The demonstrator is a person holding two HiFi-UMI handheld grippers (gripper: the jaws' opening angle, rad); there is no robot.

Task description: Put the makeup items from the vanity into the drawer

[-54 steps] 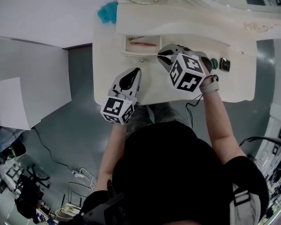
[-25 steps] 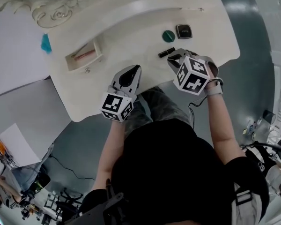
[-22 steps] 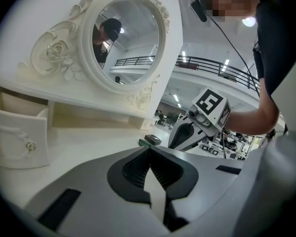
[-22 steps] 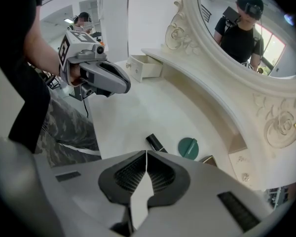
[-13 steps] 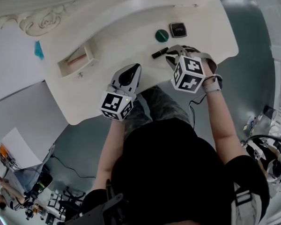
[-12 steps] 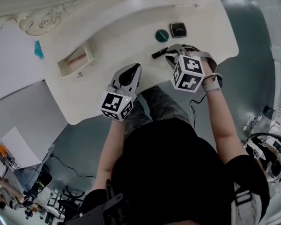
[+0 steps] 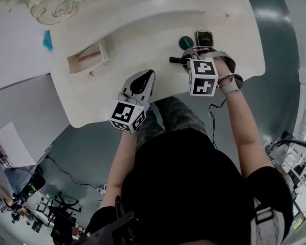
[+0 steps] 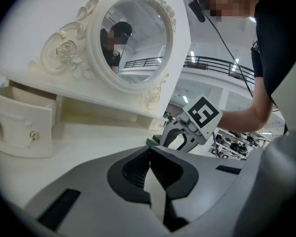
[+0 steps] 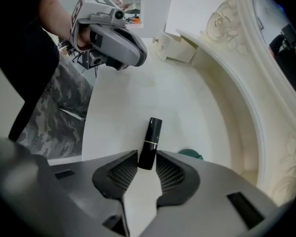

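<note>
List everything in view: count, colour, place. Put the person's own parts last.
Vanity: one, white, fills the upper head view.
Mirror: one, round, white carved frame, at the vanity's back.
Drawer: one, white, pulled open at the left.
Pinkish item: one, inside the drawer.
Lipstick: one, black, lying on the vanity top.
Round item: one, green, just beyond the lipstick.
Compact: one, black, square, beside the round item.
Teal thing: one, by the vanity's left end; unidentifiable.
Left tongs: grey, shut, empty.
Right tongs: grey, pointing down; jaws have just been opening, lipstick's end between them, unpressed.
</note>
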